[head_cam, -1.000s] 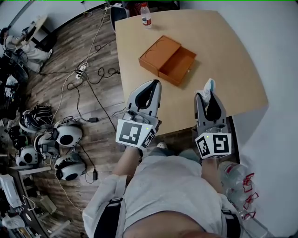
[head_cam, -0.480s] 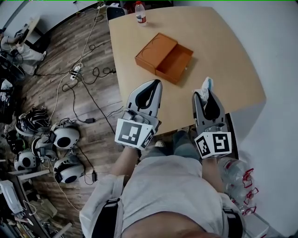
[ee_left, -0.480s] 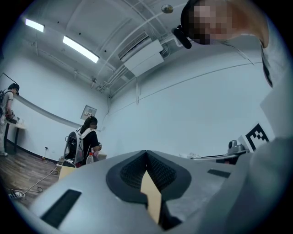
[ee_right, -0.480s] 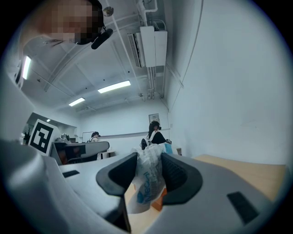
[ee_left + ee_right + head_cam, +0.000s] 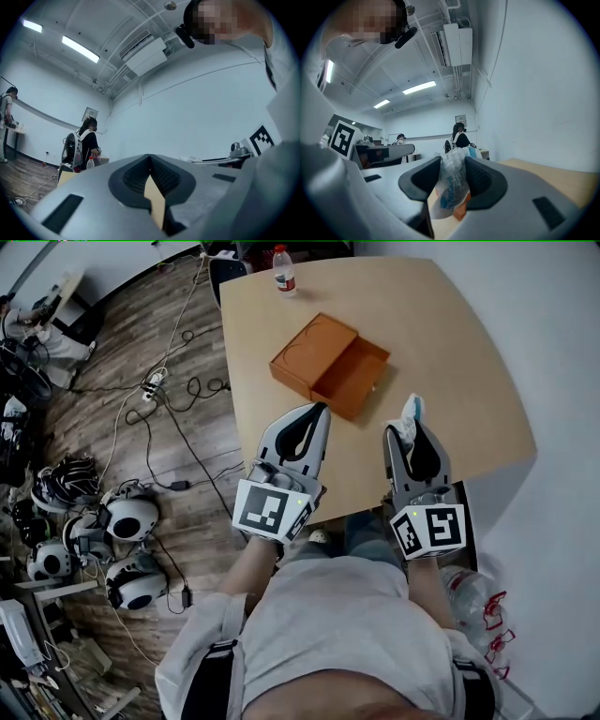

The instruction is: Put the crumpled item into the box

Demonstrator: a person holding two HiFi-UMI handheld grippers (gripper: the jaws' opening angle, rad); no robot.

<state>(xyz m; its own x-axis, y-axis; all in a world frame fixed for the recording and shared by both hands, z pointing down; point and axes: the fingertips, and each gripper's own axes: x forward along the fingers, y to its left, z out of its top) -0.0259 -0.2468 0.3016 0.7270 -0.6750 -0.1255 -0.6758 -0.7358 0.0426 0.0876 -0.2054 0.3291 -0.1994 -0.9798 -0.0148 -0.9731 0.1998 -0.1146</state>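
The crumpled item (image 5: 412, 410), a white wrapper with blue print, sticks out of the tips of my right gripper (image 5: 409, 430), which is shut on it above the near right part of the wooden table (image 5: 469, 352). The right gripper view shows the wrapper (image 5: 451, 183) squeezed between the pads of the right gripper (image 5: 452, 161). The orange box (image 5: 313, 351) lies mid-table with its drawer (image 5: 352, 381) pulled out toward me. My left gripper (image 5: 322, 410) hovers just short of the drawer, its jaws shut and empty; in its own view the tips of the left gripper (image 5: 150, 157) meet.
A water bottle (image 5: 282, 269) stands at the table's far edge. Cables (image 5: 178, 390) and several white headsets (image 5: 122, 521) lie on the wooden floor at the left. Plastic bottles (image 5: 473, 606) lie at my lower right. People stand far off in both gripper views.
Both grippers have edged a little forward over the table toward the box. The right gripper's hold on the wrapper is unchanged, and the left stays shut.
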